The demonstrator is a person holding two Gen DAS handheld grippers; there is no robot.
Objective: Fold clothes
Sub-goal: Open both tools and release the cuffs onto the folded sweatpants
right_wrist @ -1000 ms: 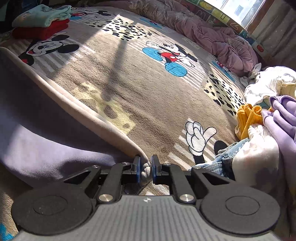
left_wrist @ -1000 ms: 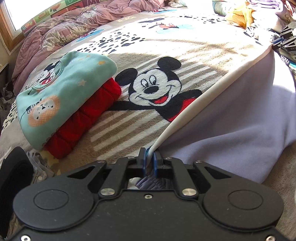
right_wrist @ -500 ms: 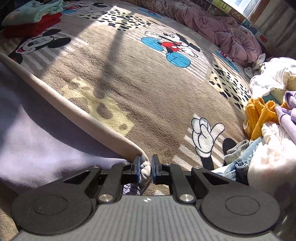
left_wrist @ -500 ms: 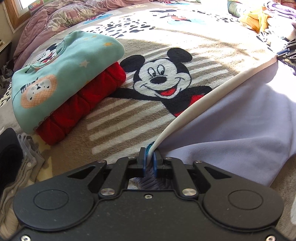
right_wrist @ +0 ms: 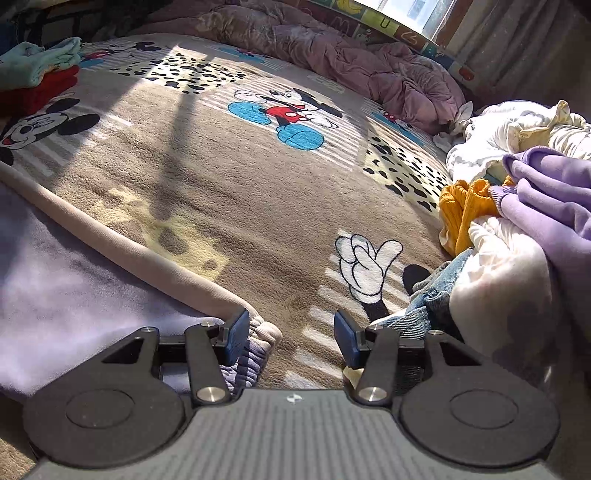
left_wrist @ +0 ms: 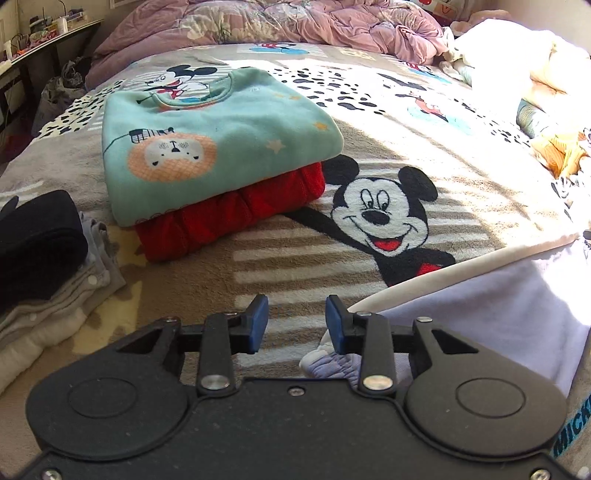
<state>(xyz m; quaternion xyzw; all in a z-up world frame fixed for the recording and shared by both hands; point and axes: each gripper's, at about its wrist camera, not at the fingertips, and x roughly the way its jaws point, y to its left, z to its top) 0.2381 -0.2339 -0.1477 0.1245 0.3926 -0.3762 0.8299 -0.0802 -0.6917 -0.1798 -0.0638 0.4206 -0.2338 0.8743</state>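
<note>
A pale lilac garment (left_wrist: pixel 509 314) with a cream folded edge lies flat on the Mickey Mouse blanket (left_wrist: pixel 369 122). It also shows in the right wrist view (right_wrist: pixel 74 291). My left gripper (left_wrist: pixel 297 325) is open and empty, with the garment's ribbed corner just right of its right finger. My right gripper (right_wrist: pixel 291 332) is open and empty, with the garment's other ribbed corner (right_wrist: pixel 258 343) beside its left finger. The cream edge (right_wrist: pixel 129 251) runs between the two corners.
A folded teal sweater (left_wrist: pixel 207 140) sits on a folded red one (left_wrist: pixel 236 214) at the left. Dark and grey folded clothes (left_wrist: pixel 40 258) lie at the far left. A heap of unfolded clothes (right_wrist: pixel 524 229) lies at the right. A pink duvet (left_wrist: pixel 295 22) is at the back.
Both grippers have opened and let go of the lilac garment's corners. The garment now rests flat on the blanket. The left gripper has turned left toward the folded stack.
</note>
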